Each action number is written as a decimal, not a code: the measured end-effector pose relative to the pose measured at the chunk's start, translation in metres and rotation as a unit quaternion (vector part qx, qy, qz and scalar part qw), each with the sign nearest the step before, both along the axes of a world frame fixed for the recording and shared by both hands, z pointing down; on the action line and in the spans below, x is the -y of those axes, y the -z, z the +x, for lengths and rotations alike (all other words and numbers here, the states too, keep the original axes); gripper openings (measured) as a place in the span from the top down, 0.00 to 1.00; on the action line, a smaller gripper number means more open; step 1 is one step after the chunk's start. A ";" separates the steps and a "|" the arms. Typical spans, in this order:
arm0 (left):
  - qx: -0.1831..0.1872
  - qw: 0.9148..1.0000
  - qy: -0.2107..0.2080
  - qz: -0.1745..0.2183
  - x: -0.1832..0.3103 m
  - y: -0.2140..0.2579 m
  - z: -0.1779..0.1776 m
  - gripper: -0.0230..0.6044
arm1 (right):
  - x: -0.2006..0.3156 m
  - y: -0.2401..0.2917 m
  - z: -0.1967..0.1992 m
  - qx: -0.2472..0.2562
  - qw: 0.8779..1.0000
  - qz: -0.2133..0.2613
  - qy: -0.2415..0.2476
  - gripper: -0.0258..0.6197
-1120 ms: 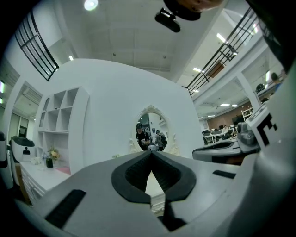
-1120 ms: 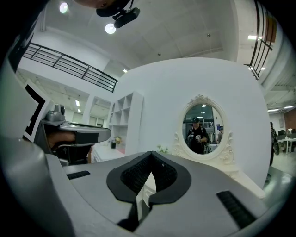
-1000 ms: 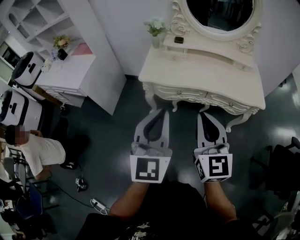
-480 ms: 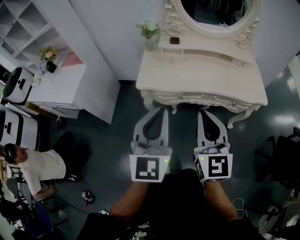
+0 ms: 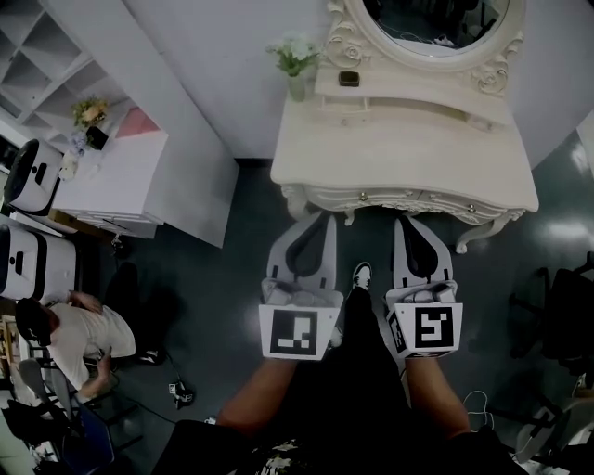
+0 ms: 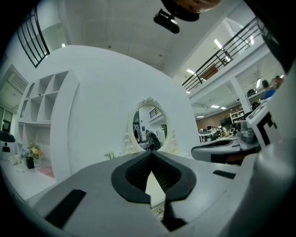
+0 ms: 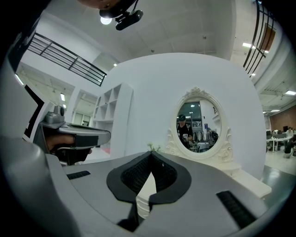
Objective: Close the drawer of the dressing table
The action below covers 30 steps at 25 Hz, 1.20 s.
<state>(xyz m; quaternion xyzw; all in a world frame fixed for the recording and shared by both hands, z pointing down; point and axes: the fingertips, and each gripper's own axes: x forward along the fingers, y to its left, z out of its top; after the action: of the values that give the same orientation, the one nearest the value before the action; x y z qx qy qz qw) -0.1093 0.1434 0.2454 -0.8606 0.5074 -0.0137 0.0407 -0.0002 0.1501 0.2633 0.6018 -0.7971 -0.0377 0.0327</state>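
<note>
The cream dressing table (image 5: 399, 139) stands against the wall under its oval mirror (image 5: 436, 23). Its carved drawer front (image 5: 413, 198), with two small knobs, sits close under the tabletop edge. My left gripper (image 5: 325, 216) and right gripper (image 5: 401, 221) point level at that front, side by side, tips just short of it; contact cannot be told. Both are shut with nothing between the jaws. In the left gripper view the left gripper (image 6: 151, 153) frames the mirror (image 6: 149, 127). In the right gripper view the right gripper (image 7: 151, 153) sits below the mirror (image 7: 199, 124).
A flower vase (image 5: 297, 65) and a small dark box (image 5: 349, 79) sit on the table. A white cabinet (image 5: 111, 176) stands at the left, with a person (image 5: 74, 339) sitting on the floor. A dark chair (image 5: 566, 325) is at the right. My shoe (image 5: 362, 275) shows between the grippers.
Less of the drawer front shows under the tabletop than a second ago. A shoe has come into view between the grippers. Both grippers keep their shut pose and their spacing.
</note>
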 end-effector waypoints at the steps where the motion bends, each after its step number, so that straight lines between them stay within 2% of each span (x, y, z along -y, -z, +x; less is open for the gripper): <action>1: 0.000 1.000 -0.001 0.000 0.005 -0.001 0.000 0.96 | 0.005 -0.001 0.000 0.001 1.000 -0.001 0.000 0.96; 13: 0.000 1.000 0.000 -0.025 0.081 -0.018 0.003 0.96 | 0.084 -0.014 -0.001 -0.002 1.000 -0.020 0.005 0.96; 17: -0.001 1.000 -0.006 -0.028 0.110 -0.028 0.011 0.96 | 0.112 -0.024 0.002 -0.004 0.999 -0.031 0.008 0.96; 25: 0.000 0.998 0.001 -0.067 0.173 -0.047 0.028 0.96 | 0.171 -0.039 0.019 -0.008 0.998 -0.058 0.013 0.96; 30: 0.009 0.996 -0.009 -0.085 0.207 -0.060 0.050 0.96 | 0.204 -0.049 0.036 -0.006 0.997 -0.072 0.010 0.96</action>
<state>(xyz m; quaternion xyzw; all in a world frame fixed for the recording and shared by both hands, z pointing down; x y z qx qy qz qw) -0.0592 -0.0631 0.3054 -0.8654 0.4963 -0.0639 -0.0276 0.0353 -0.0543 0.3123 0.5895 -0.8036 0.0153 0.0803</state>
